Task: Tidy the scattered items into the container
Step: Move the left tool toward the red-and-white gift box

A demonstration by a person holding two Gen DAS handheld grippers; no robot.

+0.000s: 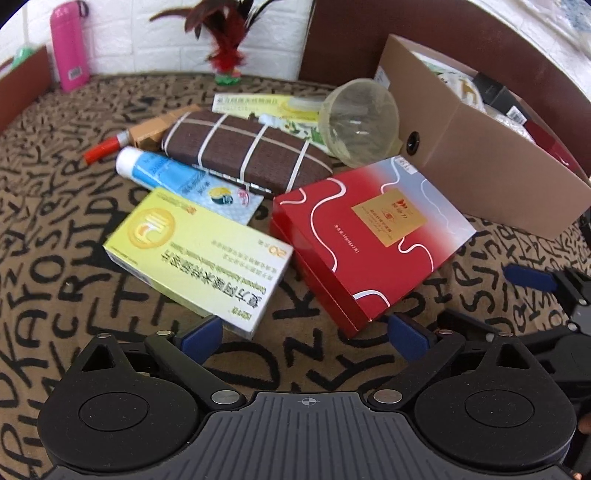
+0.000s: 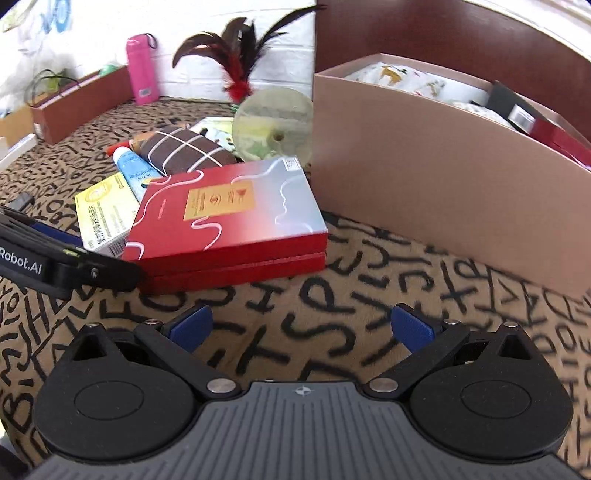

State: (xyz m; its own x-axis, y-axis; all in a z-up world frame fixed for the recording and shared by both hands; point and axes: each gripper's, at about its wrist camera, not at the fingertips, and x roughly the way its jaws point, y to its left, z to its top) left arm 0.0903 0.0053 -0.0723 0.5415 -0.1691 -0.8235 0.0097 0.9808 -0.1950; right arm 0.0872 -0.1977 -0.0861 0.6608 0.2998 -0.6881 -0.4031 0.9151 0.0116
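A pile lies on the letter-patterned cloth: a red flat box (image 1: 369, 236) (image 2: 229, 218), a yellow medicine box (image 1: 199, 254) (image 2: 105, 214), a blue tube (image 1: 177, 177) (image 2: 135, 170), a brown striped case (image 1: 247, 155) (image 2: 184, 149), a clear plastic cup (image 1: 360, 122) (image 2: 275, 123) on its side and a red marker (image 1: 105, 149). The tan cardboard container (image 1: 487, 162) (image 2: 443, 192) stands to the right, with items inside. My left gripper (image 1: 306, 336) is open just short of the yellow and red boxes. My right gripper (image 2: 301, 326) is open over bare cloth, in front of the red box.
A pink bottle (image 1: 68, 48) (image 2: 142, 72) and a feather shuttlecock (image 1: 227, 44) (image 2: 238, 62) stand by the white brick wall. A brown box (image 2: 81, 101) sits at the far left. A dark brown panel (image 2: 443, 33) rises behind the container.
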